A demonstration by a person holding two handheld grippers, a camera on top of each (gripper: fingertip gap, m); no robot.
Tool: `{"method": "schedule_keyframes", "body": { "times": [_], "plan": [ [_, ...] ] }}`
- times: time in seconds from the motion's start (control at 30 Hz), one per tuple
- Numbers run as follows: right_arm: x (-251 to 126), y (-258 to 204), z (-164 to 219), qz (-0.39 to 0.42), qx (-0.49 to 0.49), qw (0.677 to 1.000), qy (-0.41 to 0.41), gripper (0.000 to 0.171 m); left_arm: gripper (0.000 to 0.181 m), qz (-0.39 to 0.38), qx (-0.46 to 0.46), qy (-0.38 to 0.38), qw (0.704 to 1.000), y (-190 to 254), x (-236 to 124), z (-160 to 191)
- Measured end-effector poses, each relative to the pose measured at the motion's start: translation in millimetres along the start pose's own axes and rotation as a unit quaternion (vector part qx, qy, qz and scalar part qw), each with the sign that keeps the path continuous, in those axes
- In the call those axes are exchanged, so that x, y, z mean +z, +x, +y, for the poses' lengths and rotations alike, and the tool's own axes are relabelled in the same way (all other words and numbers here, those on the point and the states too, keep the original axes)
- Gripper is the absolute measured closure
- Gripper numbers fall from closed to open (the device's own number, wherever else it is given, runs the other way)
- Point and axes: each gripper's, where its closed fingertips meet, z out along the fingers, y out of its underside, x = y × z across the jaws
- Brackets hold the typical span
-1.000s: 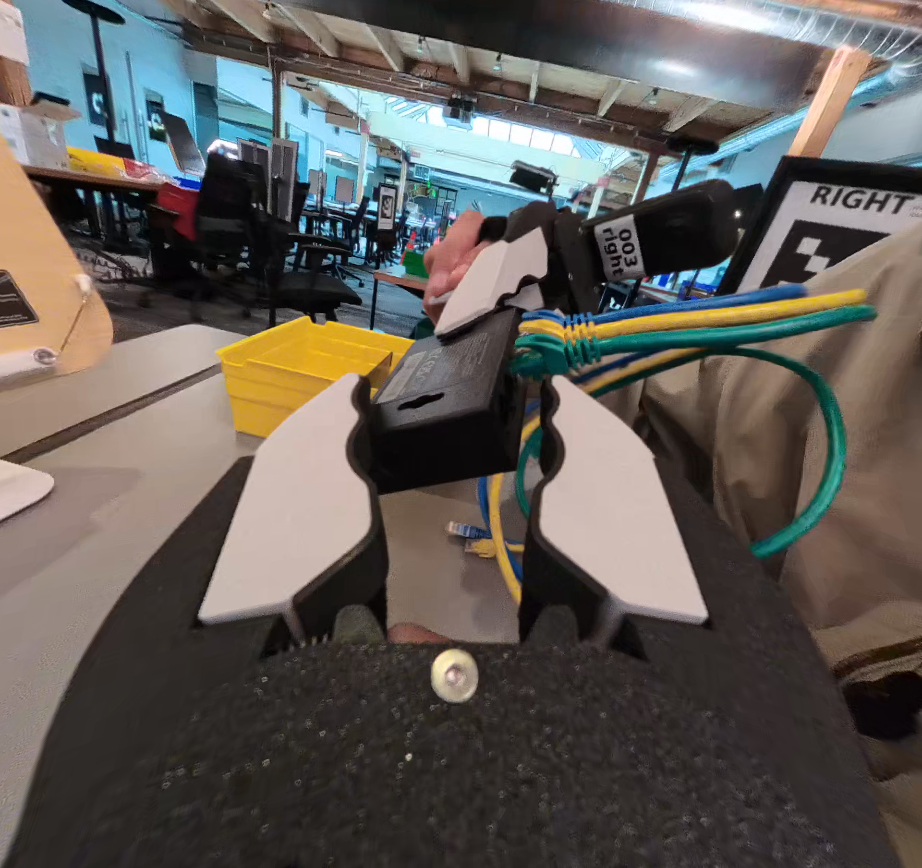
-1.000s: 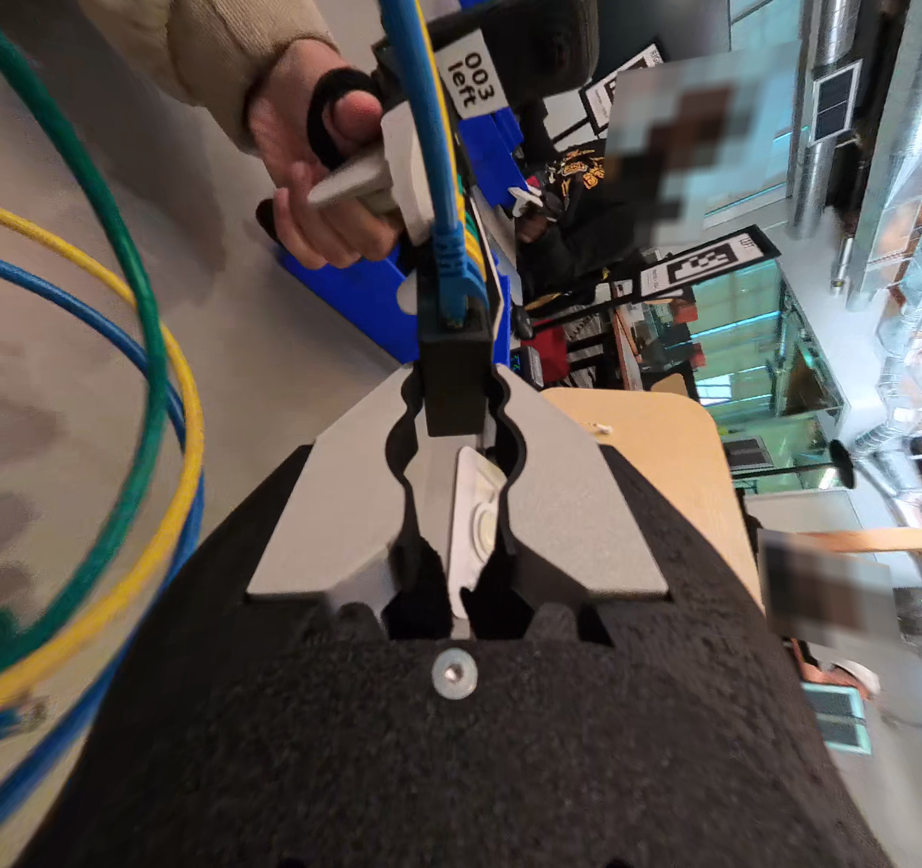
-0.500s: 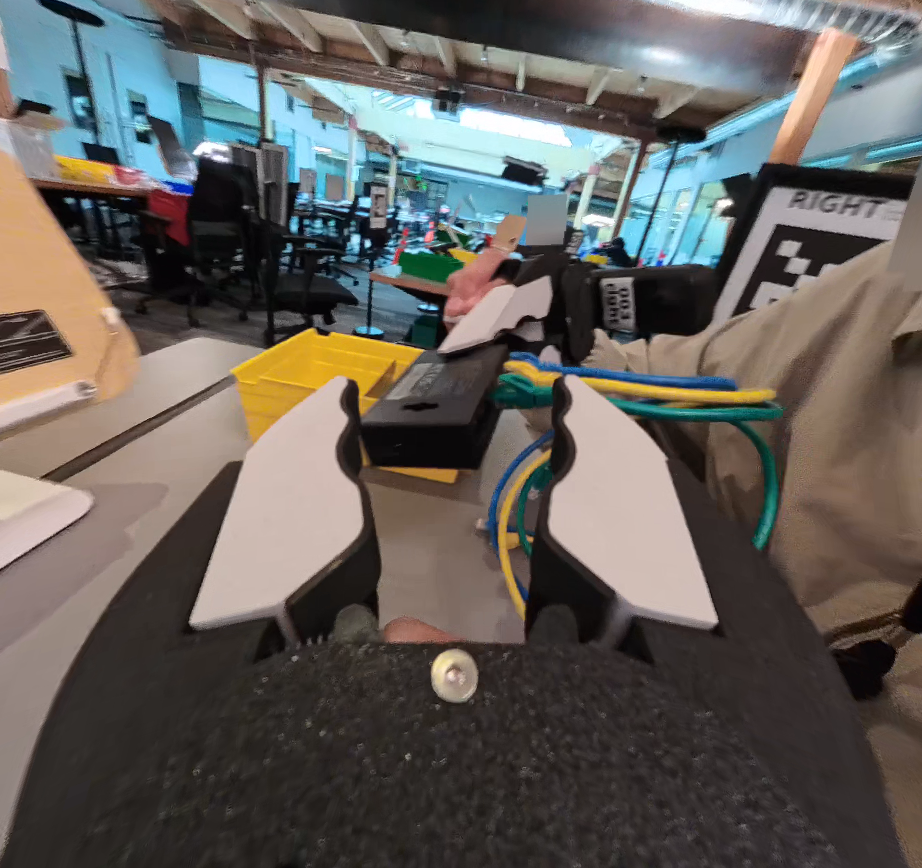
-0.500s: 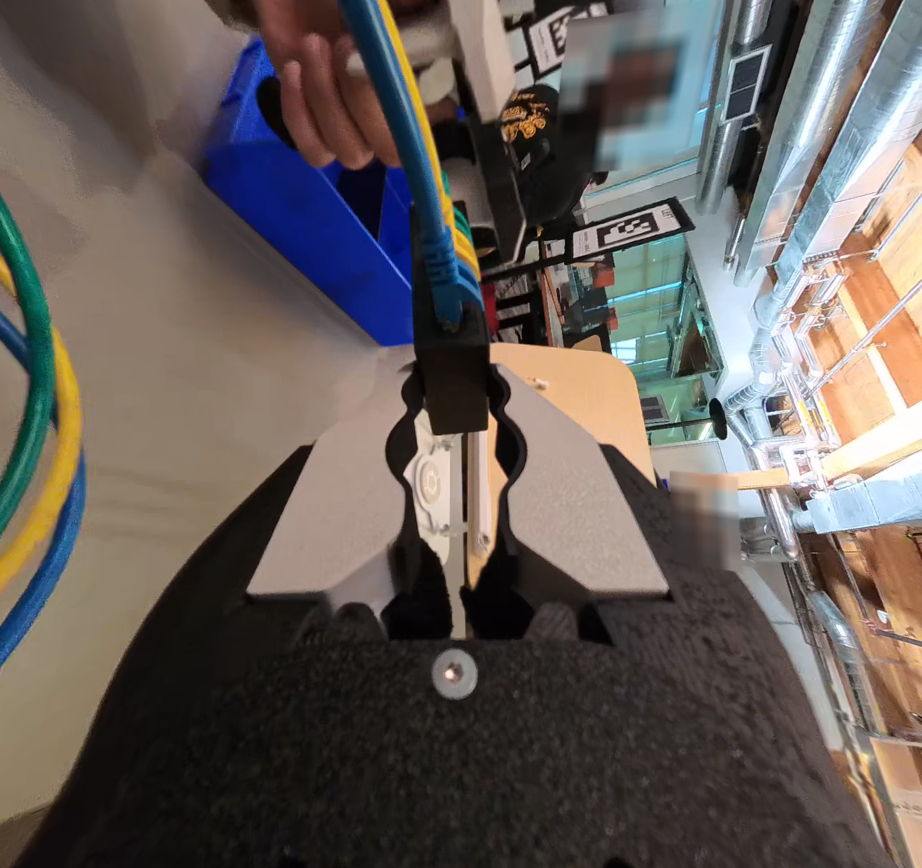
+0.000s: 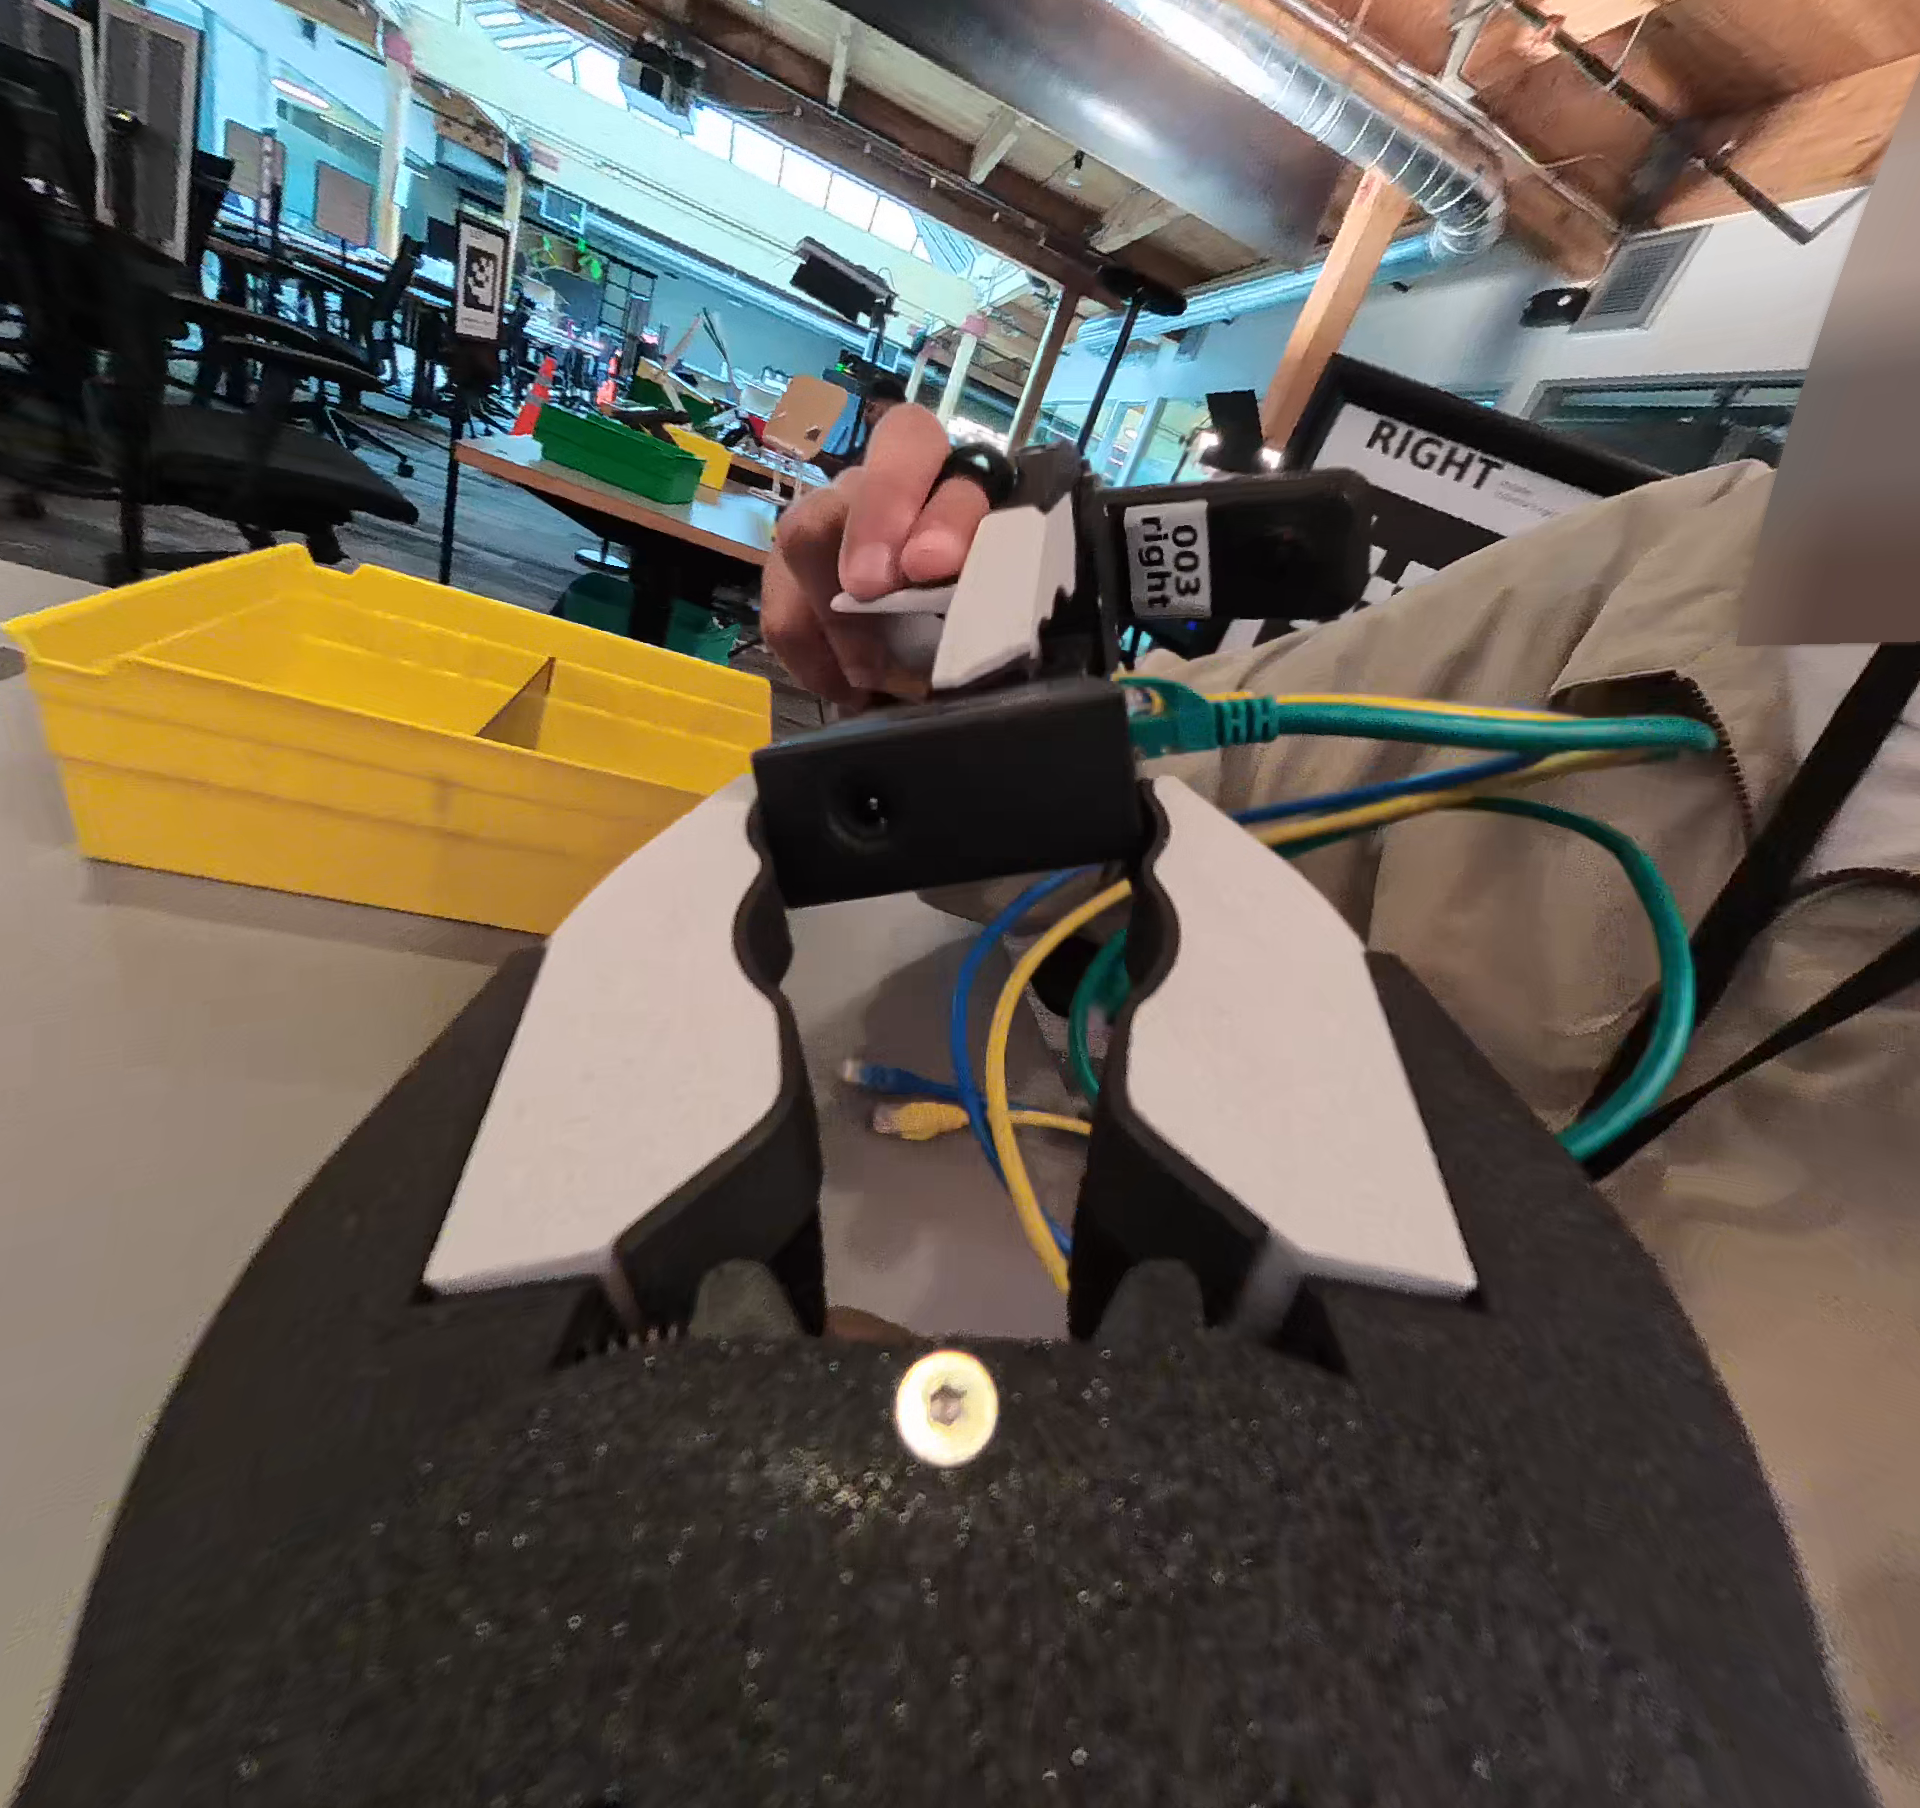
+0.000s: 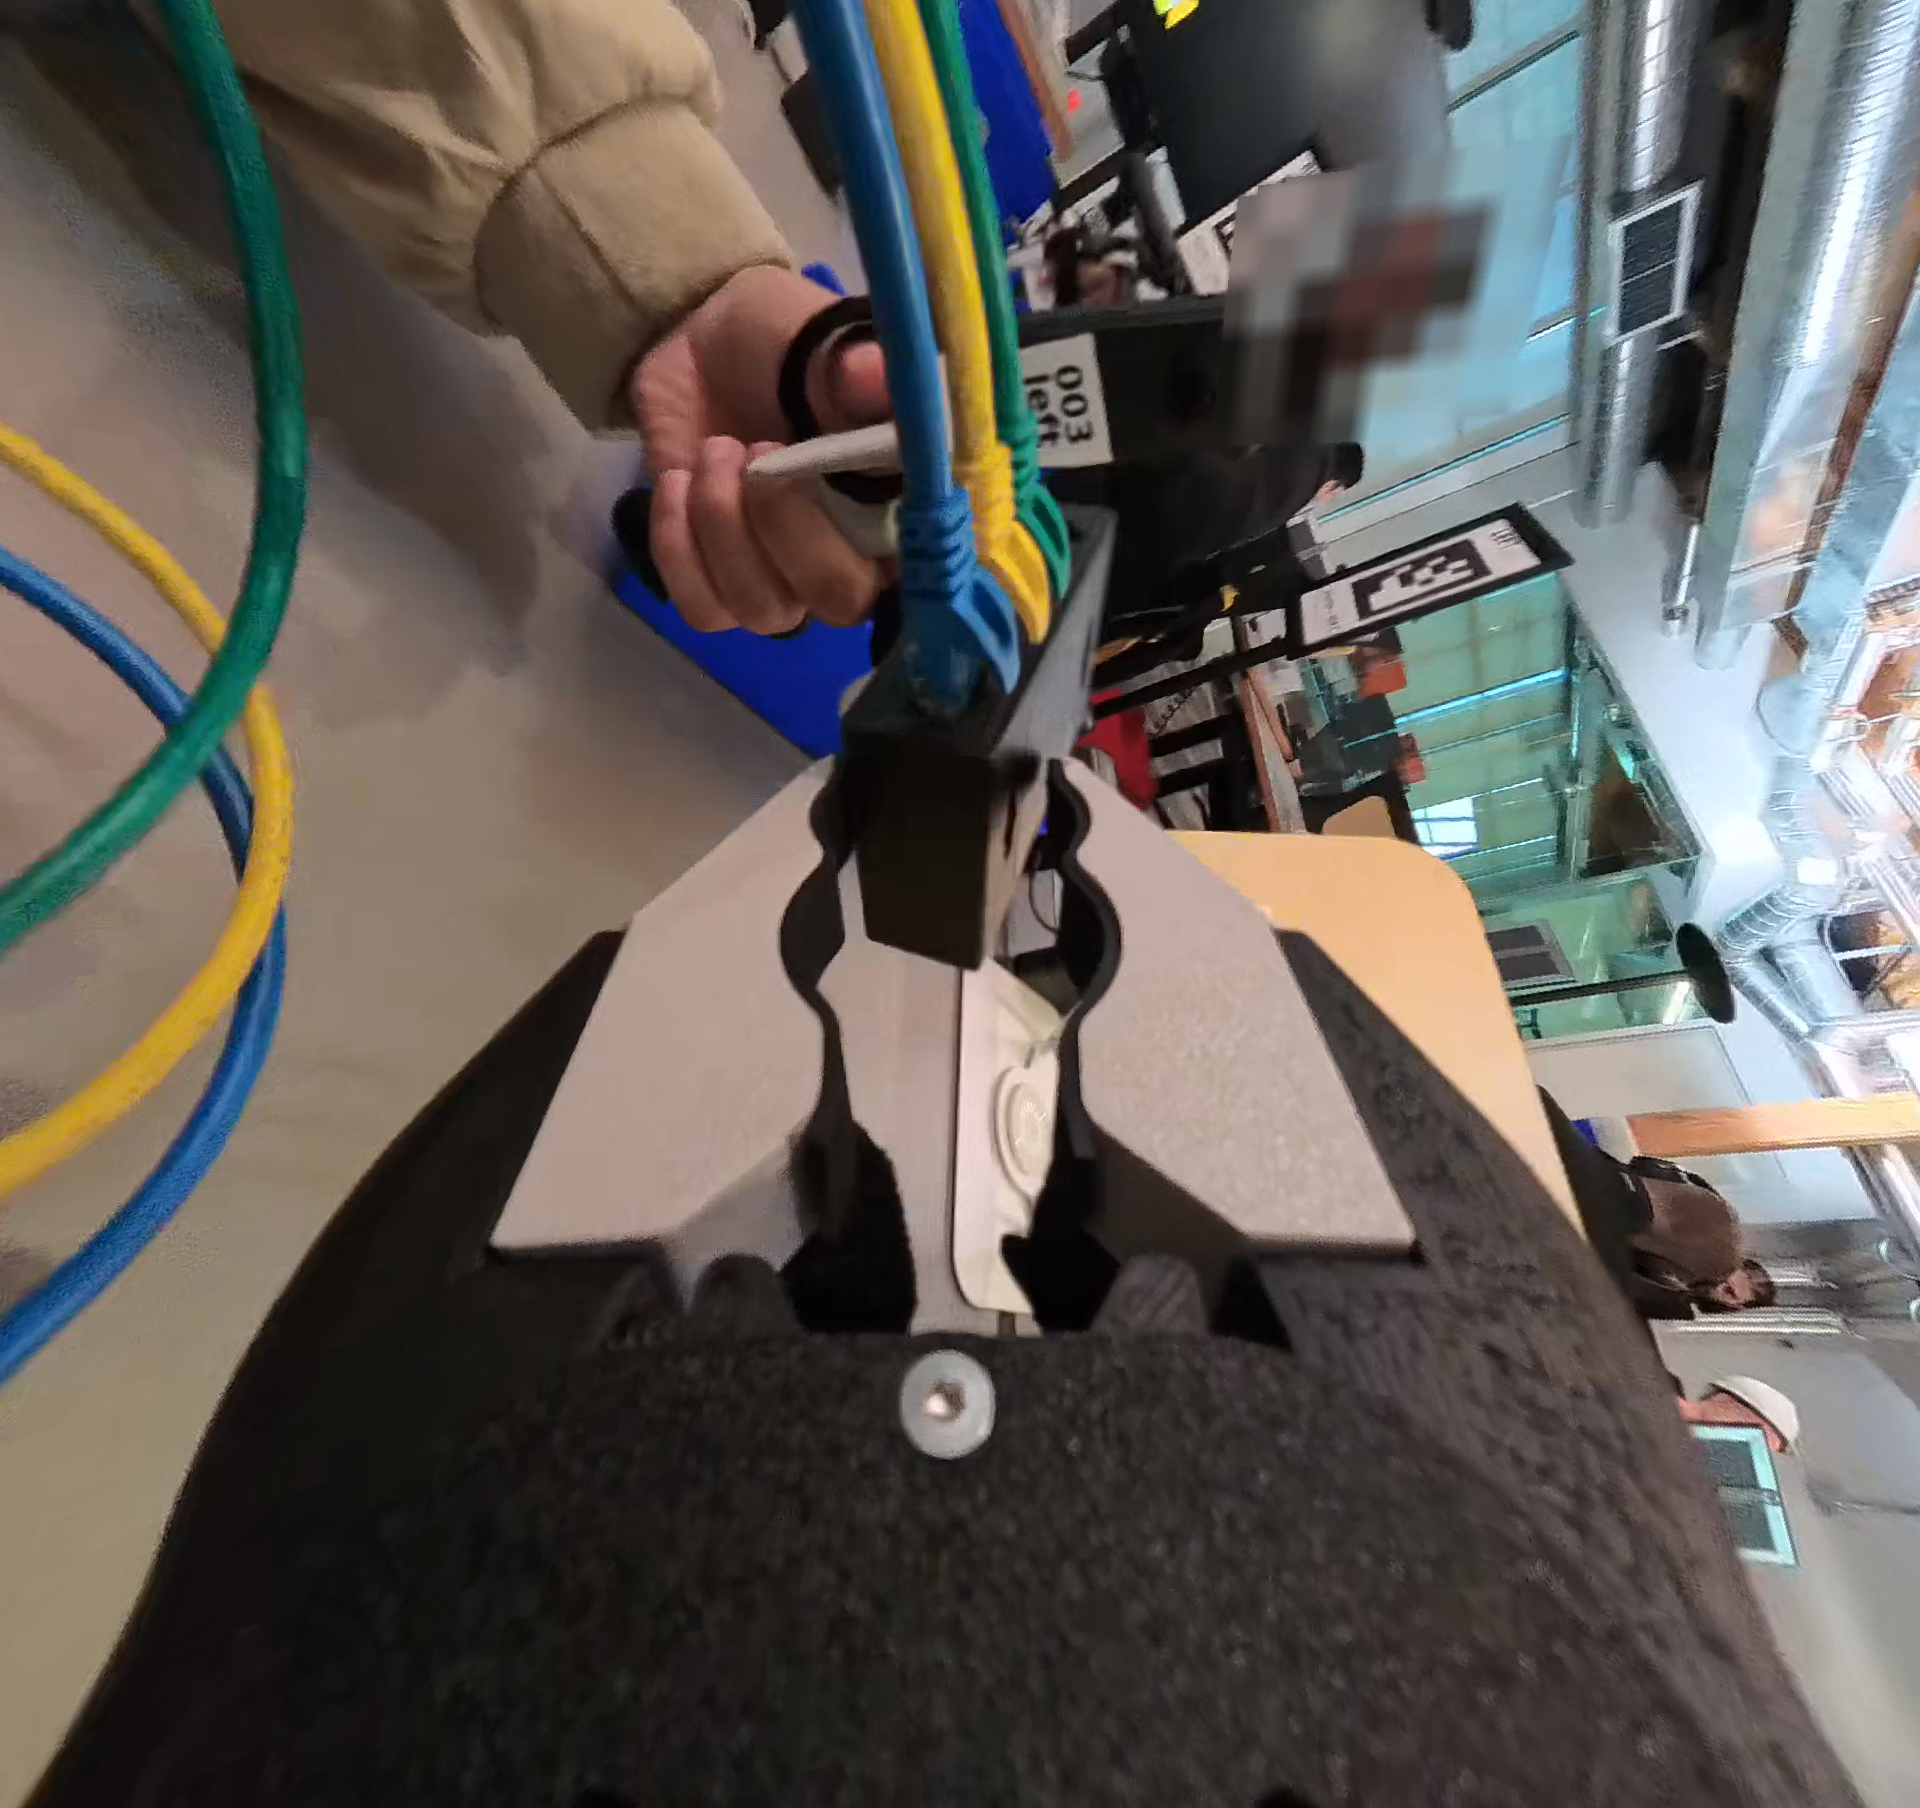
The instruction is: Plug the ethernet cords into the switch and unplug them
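Observation:
The black switch [image 5: 987, 782] is held in the air above the table, its end with a round socket facing the left wrist camera. My left gripper [image 5: 951, 813] is shut on that end. My right gripper [image 6: 945, 792] is shut on the other end of the switch [image 6: 925, 865]; it shows behind the switch in the left wrist view [image 5: 997, 605]. A blue cord [image 6: 883, 252], a yellow cord [image 6: 925, 200] and a green cord [image 6: 961, 148] are plugged into the switch side by side. The green plug [image 5: 1195, 719] shows at the switch's right side. Loose blue and yellow plugs [image 5: 904, 1104] lie on the table.
A yellow divided bin [image 5: 312, 719] stands on the grey table [image 5: 208, 1031] to the left. A blue bin [image 6: 748, 657] sits beyond the switch in the right wrist view. The person's beige sleeve [image 5: 1507, 875] is close on the right. The cords hang in loops [image 6: 249, 823].
My left gripper was open around the switch and has closed on its end. The switch has turned so its short end faces the left camera. The right gripper kept its hold.

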Motion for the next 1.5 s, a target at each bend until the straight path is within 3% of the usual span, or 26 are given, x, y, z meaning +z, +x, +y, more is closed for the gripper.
{"method": "schedule_keyframes", "body": {
  "times": [0.1,0.27,0.47,0.87,1.13,1.37,1.43,1.5],
  "plan": [
    [5,-2,0,0.008,-0.014,1.000,-0.005,0.129,0.119,0.015,-0.003,0.027,1.000,0,2,-7],
    [0,24,3,0.082,0.006,0.997,-0.002,0.145,0.119,0.012,-0.032,0.097,0.995,-11,-4,-16],
    [6,22,17,0.082,0.055,0.995,-0.022,0.143,0.119,-0.005,-0.078,0.193,0.978,-25,-3,-8],
    [10,13,14,0.045,0.107,0.993,0.004,0.145,0.118,0.046,-0.149,0.237,0.959,-28,6,2],
    [12,14,10,0.038,0.124,0.991,0.017,0.145,0.119,0.044,-0.141,0.252,0.956,-24,6,0],
    [21,15,23,0.055,0.112,0.992,0.008,0.144,0.119,-0.014,-0.121,0.206,0.971,-34,6,-1],
    [25,23,33,0.074,0.136,0.988,0.009,0.145,0.118,-0.072,-0.139,0.177,0.972,-49,3,-5],
    [34,32,53,0.119,0.130,0.984,-0.026,0.145,0.117,-0.181,-0.122,0.162,0.962,-71,-14,-10]
  ]
}}
